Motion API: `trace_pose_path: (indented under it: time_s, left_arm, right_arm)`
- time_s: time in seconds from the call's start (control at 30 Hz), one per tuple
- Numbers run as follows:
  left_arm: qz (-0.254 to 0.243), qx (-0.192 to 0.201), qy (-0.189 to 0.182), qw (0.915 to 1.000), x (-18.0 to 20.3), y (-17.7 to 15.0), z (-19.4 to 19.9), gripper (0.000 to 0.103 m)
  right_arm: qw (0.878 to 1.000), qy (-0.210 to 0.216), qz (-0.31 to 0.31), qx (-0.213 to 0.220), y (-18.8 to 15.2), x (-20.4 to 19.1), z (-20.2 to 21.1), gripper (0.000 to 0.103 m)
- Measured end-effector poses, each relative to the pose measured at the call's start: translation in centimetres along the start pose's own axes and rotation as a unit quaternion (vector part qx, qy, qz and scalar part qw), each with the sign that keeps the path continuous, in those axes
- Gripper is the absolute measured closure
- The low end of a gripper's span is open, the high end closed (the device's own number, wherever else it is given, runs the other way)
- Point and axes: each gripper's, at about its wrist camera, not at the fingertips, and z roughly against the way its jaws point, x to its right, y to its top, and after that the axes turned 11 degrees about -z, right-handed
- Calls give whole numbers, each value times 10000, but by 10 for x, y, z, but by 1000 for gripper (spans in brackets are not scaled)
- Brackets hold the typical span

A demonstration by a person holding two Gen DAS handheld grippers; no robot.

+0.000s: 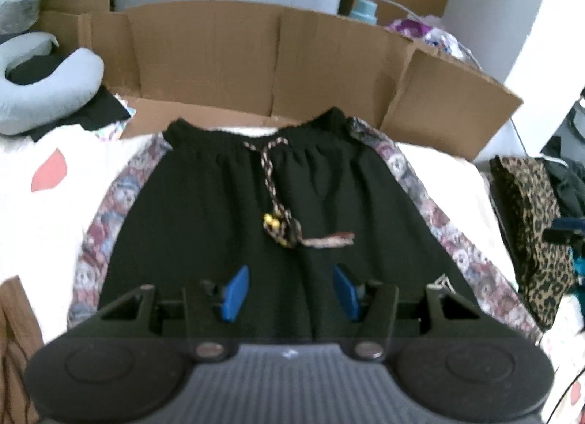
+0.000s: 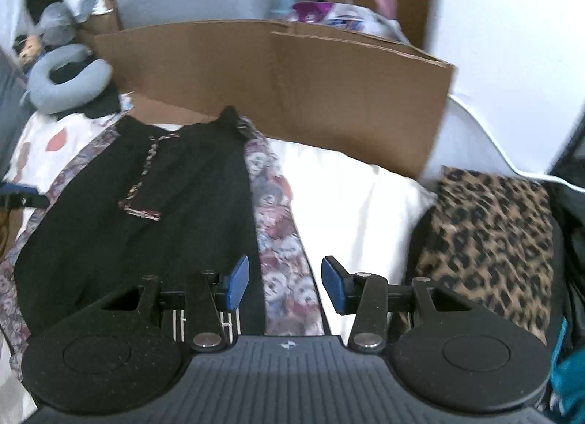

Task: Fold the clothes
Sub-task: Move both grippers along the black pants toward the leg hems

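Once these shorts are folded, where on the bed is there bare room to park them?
The widest free patch is white sheet between the shorts' patterned side stripe and the leopard-print cloth, in front of the cardboard. A smaller patch lies on the shorts' other side. Crowded: the neck pillow corner with dark clothes.

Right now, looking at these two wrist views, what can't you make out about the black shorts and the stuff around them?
- Black shorts: hem hidden by the left gripper in the left wrist view.
- Same shorts: hem hidden by the right gripper in the right wrist view.
- Drawstring: knot blurred.
- Leopard-print fabric: type unclear; cut off by the picture's edge.
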Motion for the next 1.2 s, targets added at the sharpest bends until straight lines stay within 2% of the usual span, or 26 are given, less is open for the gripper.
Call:
trace_pose_path:
  time_s: [0.1, 0.23, 0.43, 0.6, 0.8, 0.97, 1.2]
  left_arm:
    - [226, -149, -175, 9995, 7, -16, -1, 49]
    - [210, -333, -252, 9989, 20, -39, 0, 50]
    - [394, -678, -442, 9959, 31, -65, -5, 53]
    - [385, -911, -604, 9933, 45, -83, -11, 53]
    - [228, -1340, -857, 9870, 63, -108, -24, 53]
    - [338, -1726, -955, 9798, 70, -125, -39, 53]
    - [318, -1919, -1068, 9751, 81, -132, -45, 53]
  right_arm:
    - [9999, 64, -129, 23, -10, 2, 10, 52]
    - [10000, 13, -7, -78, -24, 3, 15, 52]
    - [9989, -218, -243, -323, -42, 17, 9, 52]
    - [9983, -328, -185, -442, -63, 28, 9, 52]
    - [9968, -457, -186, -621, -91, 47, -7, 52]
    - [9949, -525, -234, -826, -108, 63, -27, 53]
    - [9958, -387, -112, -821, -112, 66, -41, 53]
